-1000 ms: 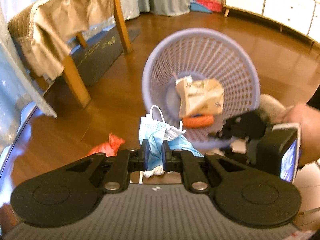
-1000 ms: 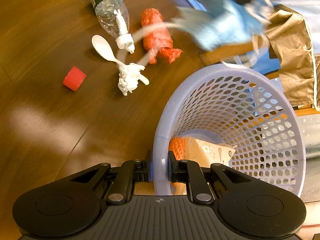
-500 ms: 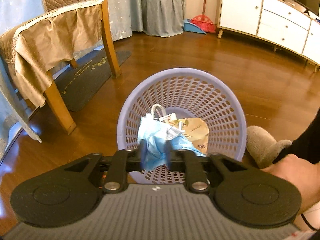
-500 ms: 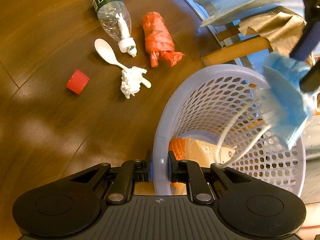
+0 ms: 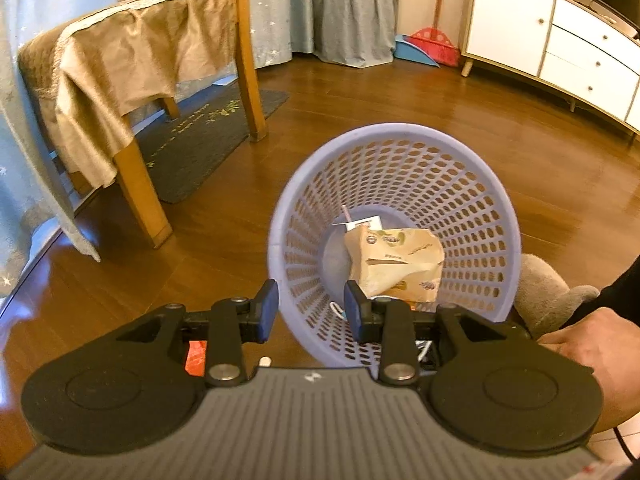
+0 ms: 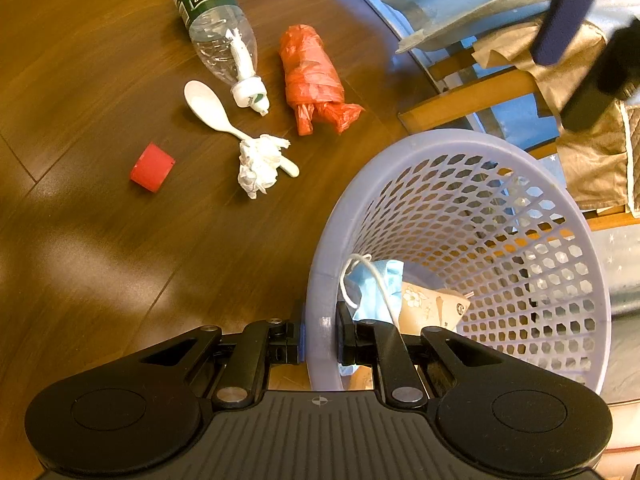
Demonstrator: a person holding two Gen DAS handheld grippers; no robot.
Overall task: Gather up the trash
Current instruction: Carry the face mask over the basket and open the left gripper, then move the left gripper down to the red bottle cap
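Observation:
A lilac mesh basket point(image 5: 472, 200) point(image 6: 520, 216) stands tilted on the wood floor. My right gripper point(image 6: 320, 334) is shut on its rim. Inside lie a blue face mask point(image 6: 378, 284) and a tan paper bag point(image 5: 396, 264) point(image 6: 432, 308). My left gripper point(image 5: 310, 310) hangs open and empty above the basket's near rim; it also shows blurred at the top right of the right wrist view, left gripper point(image 6: 580, 44). On the floor lie a plastic bottle point(image 6: 216, 28), a red bag point(image 6: 312, 76), a white spoon point(image 6: 212, 110), a crumpled tissue point(image 6: 260, 164) and a red cap point(image 6: 152, 167).
A wooden chair with a tan cover point(image 5: 132, 64) stands at the left over a dark mat point(image 5: 200, 140). White cabinets point(image 5: 560, 36) line the far right wall. A hand point(image 5: 592, 340) and a grey slipper point(image 5: 544, 292) are beside the basket at the right.
My left gripper has opened and let the blue face mask go; the mask now lies in the basket. The right gripper keeps its hold on the rim.

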